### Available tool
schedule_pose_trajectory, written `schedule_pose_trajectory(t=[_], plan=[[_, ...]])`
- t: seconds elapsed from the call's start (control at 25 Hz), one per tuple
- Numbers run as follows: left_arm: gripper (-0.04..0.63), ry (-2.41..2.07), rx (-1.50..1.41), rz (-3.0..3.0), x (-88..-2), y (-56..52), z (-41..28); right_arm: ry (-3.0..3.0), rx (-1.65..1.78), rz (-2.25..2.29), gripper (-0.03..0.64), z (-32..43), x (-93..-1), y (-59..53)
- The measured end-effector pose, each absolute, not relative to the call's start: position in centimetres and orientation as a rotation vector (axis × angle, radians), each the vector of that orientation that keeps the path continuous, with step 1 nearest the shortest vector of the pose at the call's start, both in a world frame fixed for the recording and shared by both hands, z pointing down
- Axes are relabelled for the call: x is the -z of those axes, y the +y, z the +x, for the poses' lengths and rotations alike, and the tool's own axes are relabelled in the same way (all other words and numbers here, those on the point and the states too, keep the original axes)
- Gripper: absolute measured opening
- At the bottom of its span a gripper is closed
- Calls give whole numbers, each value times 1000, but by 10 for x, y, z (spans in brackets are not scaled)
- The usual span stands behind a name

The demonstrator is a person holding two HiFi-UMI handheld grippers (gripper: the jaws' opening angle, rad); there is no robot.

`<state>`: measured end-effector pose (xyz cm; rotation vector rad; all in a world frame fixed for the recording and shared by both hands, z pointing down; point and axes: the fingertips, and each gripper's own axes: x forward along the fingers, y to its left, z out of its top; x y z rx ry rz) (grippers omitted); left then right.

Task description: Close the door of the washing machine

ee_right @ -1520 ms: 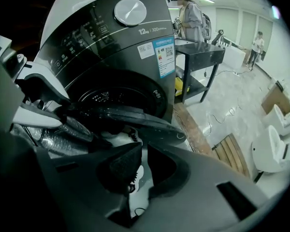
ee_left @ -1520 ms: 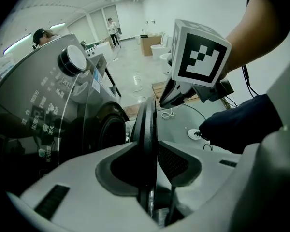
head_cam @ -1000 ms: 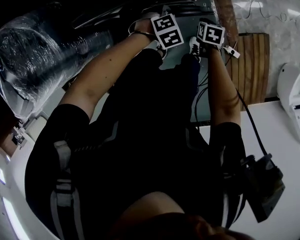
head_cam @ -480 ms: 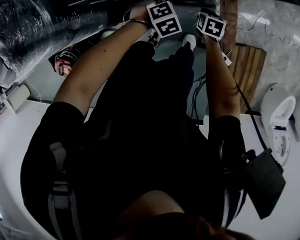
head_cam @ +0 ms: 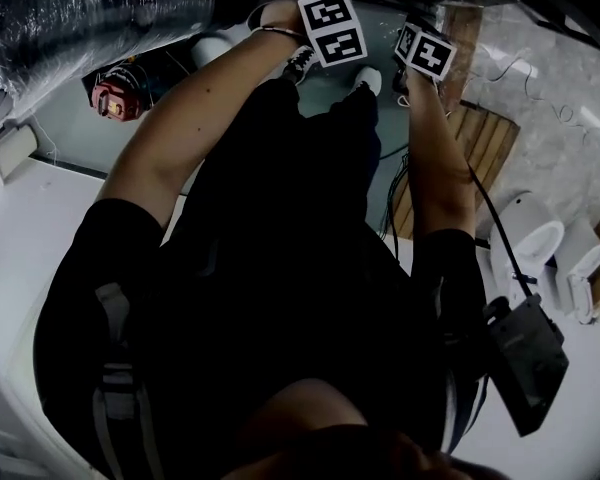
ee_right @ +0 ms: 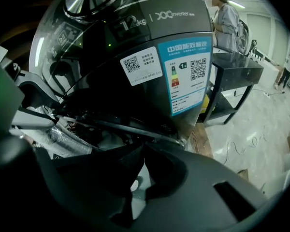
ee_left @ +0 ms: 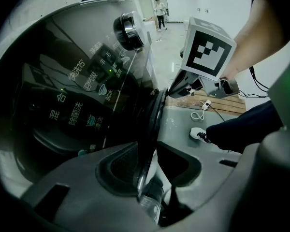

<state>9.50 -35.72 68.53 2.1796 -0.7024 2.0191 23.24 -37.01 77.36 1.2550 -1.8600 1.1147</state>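
While both claws face the dark washing machine [ee_right: 150,33], the left claw [ee_left: 147,152] grips the rim of its door [ee_left: 153,112], one jaw on either side. The door shows edge-on, just right of the control panel [ee_left: 82,95]. The right claw [ee_right: 141,151] is closed and empty, near the machine's stickers [ee_right: 183,76].
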Motion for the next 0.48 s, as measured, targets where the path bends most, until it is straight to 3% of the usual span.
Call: schedule_pose_trajectory(t=[0.48], plan=[[126, -875, -1918, 2121, -672, -344, 98, -1933, -1096, 1239, 6, 237, -778, -374]])
